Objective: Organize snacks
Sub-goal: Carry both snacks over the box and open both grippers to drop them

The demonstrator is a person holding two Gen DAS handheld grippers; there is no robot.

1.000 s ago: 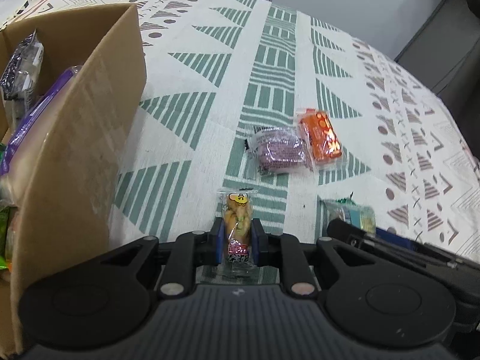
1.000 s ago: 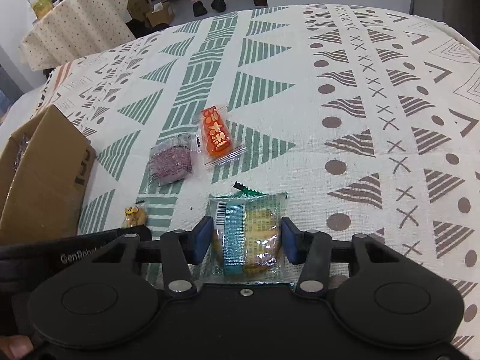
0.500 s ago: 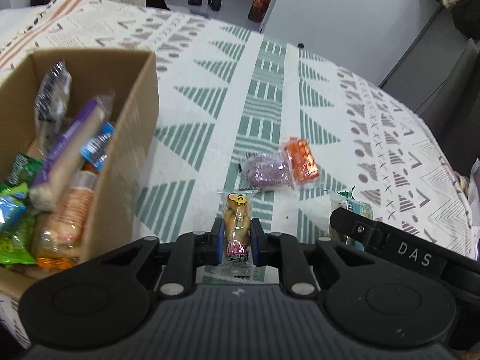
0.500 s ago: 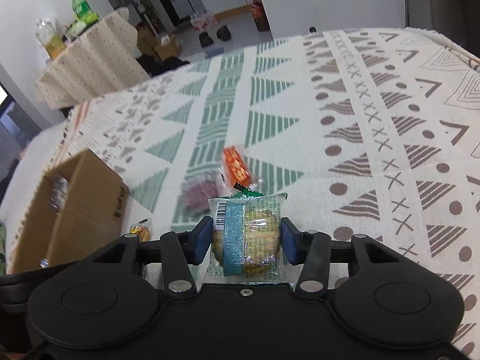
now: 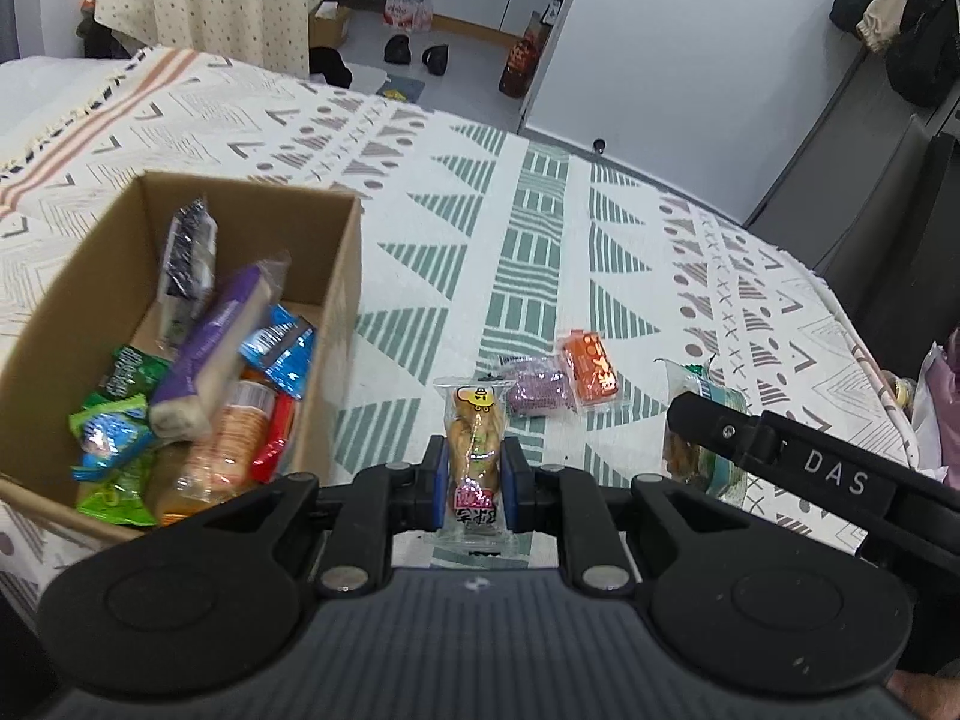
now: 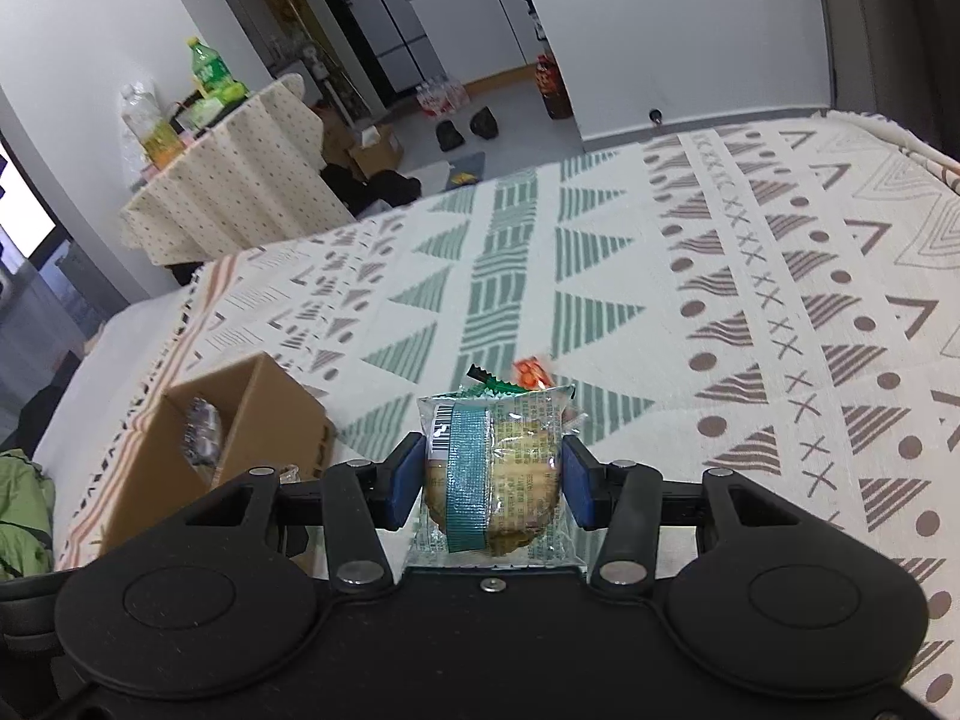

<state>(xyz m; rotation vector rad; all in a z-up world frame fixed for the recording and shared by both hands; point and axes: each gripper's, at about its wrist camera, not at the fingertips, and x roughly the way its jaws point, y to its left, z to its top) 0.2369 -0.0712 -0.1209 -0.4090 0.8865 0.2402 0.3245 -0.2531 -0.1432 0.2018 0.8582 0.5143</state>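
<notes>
My left gripper [image 5: 474,468] is shut on a slim yellow snack packet [image 5: 474,438] with a pink label, held above the patterned cloth just right of the open cardboard box [image 5: 345,324]. Several wrapped snacks [image 5: 204,372] fill the box. A purple packet [image 5: 537,387] and an orange packet [image 5: 591,363] lie on the cloth ahead. My right gripper [image 6: 492,474] is shut on a clear biscuit packet [image 6: 498,468] with a teal band; that packet [image 5: 702,420] also shows in the left wrist view. The box [image 6: 264,420] sits to its left and the orange packet [image 6: 531,372] peeks out behind.
A cloth [image 6: 720,276] with green triangles and brown marks covers the table. Beyond it stand a side table [image 6: 228,192] with bottles, shoes and boxes on the floor, and a white wall. Dark clothing [image 5: 912,18] hangs at the right.
Both grippers have risen with their packets and tilted up, so the room beyond shows. The box interior has come into fuller view on the left.
</notes>
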